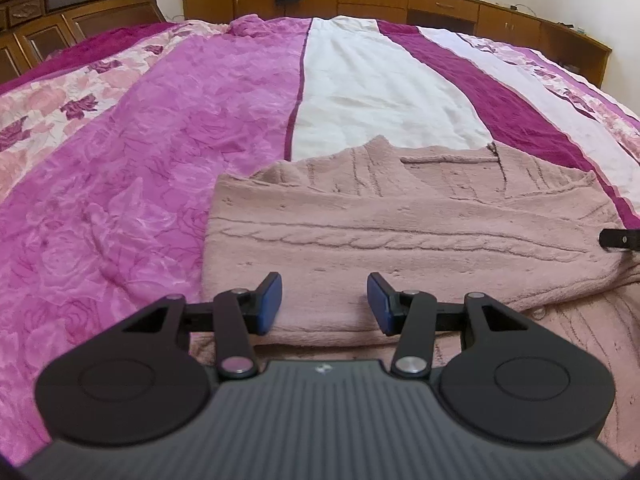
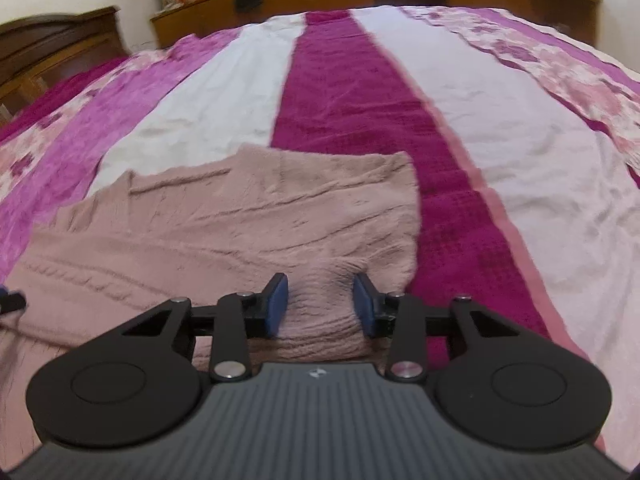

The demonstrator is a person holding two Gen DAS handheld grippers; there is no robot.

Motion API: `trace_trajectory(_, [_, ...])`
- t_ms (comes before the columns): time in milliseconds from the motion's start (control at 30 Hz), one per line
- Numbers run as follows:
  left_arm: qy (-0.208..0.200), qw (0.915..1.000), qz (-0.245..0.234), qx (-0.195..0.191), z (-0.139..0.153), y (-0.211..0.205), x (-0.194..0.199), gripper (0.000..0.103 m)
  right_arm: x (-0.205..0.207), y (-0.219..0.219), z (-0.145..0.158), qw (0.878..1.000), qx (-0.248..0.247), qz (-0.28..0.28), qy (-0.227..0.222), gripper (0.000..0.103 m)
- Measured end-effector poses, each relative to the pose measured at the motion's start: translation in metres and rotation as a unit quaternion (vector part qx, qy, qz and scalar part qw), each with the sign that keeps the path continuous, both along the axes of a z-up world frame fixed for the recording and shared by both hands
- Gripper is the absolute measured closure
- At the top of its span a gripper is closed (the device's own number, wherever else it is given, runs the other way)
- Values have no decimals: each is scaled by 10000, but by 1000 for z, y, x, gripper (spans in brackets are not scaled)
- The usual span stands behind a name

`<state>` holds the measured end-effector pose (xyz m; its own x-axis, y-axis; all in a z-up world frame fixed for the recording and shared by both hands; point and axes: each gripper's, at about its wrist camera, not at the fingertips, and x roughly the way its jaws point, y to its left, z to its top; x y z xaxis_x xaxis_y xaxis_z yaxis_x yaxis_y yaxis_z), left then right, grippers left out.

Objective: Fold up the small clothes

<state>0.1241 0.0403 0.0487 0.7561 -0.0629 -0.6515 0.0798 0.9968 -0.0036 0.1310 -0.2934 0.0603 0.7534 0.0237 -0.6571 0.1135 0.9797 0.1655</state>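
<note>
A dusty-pink cable-knit sweater (image 1: pixel 400 216) lies partly folded on the bed, with an upper layer doubled over a lower one. My left gripper (image 1: pixel 324 304) is open, its blue pads either side of the near folded edge, with nothing pinched between them. The sweater also shows in the right wrist view (image 2: pixel 224 232). My right gripper (image 2: pixel 321 305) is open, its pads astride the near right part of the knit. The right gripper's tip shows at the left view's right edge (image 1: pixel 618 239). The left gripper's tip shows at the right view's left edge (image 2: pixel 12 303).
The bedspread (image 1: pixel 168 152) has pink, white and magenta stripes with floral bands. A dark wooden headboard (image 1: pixel 60 12) stands at the left. A low wooden cabinet (image 1: pixel 360 0) along the far wall carries books, clothes and a plush goose.
</note>
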Motion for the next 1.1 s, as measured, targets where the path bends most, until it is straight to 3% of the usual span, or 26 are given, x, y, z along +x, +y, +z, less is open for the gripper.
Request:
trace_trajectory(233, [36, 9999, -52, 94, -7, -5, 0, 54, -2, 9, -5, 9992, -259, 310, -21, 58])
trace_trajectory(267, [43, 9999, -42, 81, -8, -5, 0, 54, -3, 13, -5, 9986, -366, 389, -56, 62])
trace_trajectory(300, [49, 10000, -35, 75, -8, -5, 0, 54, -4, 17, -5, 9974, -517, 486, -83, 75])
trace_trajectory(367, [47, 10000, -35, 79, -8, -5, 0, 54, -6, 22, -3, 9952, -686, 688, -149, 92])
trace_trajectory(467, [31, 10000, -27, 59, -8, -4, 0, 54, -11, 24, 7, 9930, -787, 785, -398, 97])
trace_trajectory(667, [-187, 9996, -3, -198, -2, -1, -1, 54, -10, 22, 28, 9874, -1145, 544, -946, 97])
trace_trajectory(867, [-74, 10000, -14, -52, -17, -8, 8, 54, 22, 19, -12, 9919, -1124, 576, -99, 97])
trace_trajectory(1033, [-157, 9997, -97, 181, -21, -12, 6, 54, 24, 8, -13, 9955, -840, 437, -79, 95])
trace_trajectory(1100, [-134, 9998, -103, 133, -19, -10, 5, 54, 21, 6, -9, 9968, -718, 359, -66, 90])
